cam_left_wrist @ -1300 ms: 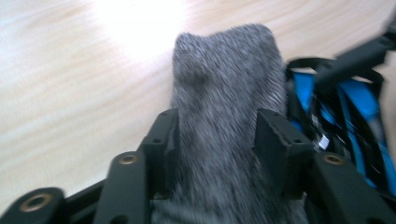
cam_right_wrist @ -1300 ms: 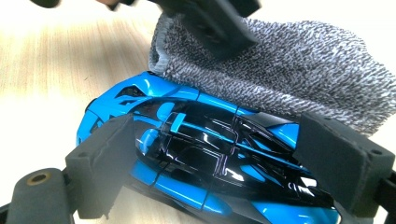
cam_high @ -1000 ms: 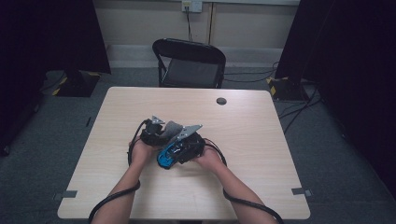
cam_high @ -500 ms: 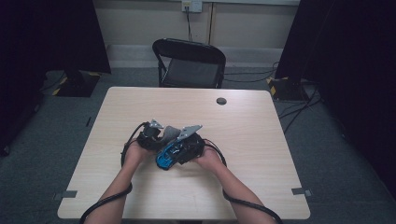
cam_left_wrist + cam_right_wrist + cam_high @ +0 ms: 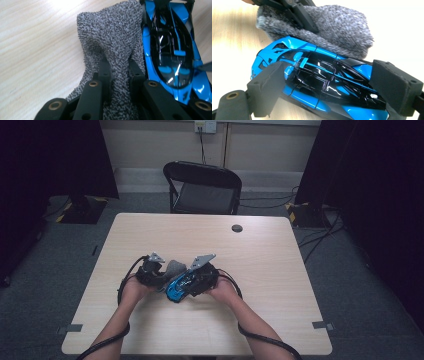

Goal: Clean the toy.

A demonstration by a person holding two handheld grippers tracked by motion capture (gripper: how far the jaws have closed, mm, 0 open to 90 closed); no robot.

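The toy car (image 5: 319,82), blue with black panels, is held across its length between the two wide-set foam pads (image 5: 265,87) of the right gripper (image 5: 192,281), one pad on each end of it, near the middle of the table (image 5: 280,270) on the person's side. In the right gripper view the car is tilted, with its underside close to the wood. A grey cloth (image 5: 112,47) of nubbly fabric is pressed against the car's side, touching it along its length. A fold of that cloth is pinched tight between the nearly shut jaws of the left gripper (image 5: 159,276); the jaws have just been closing on it. In the high view the two grippers are seen side by side, with the cloth bunched between them and the car just below it. A small dark round disc (image 5: 237,228) is set in the far part of the table, well apart from the hands. A black folding chair (image 5: 202,187) is placed behind the table's far edge.
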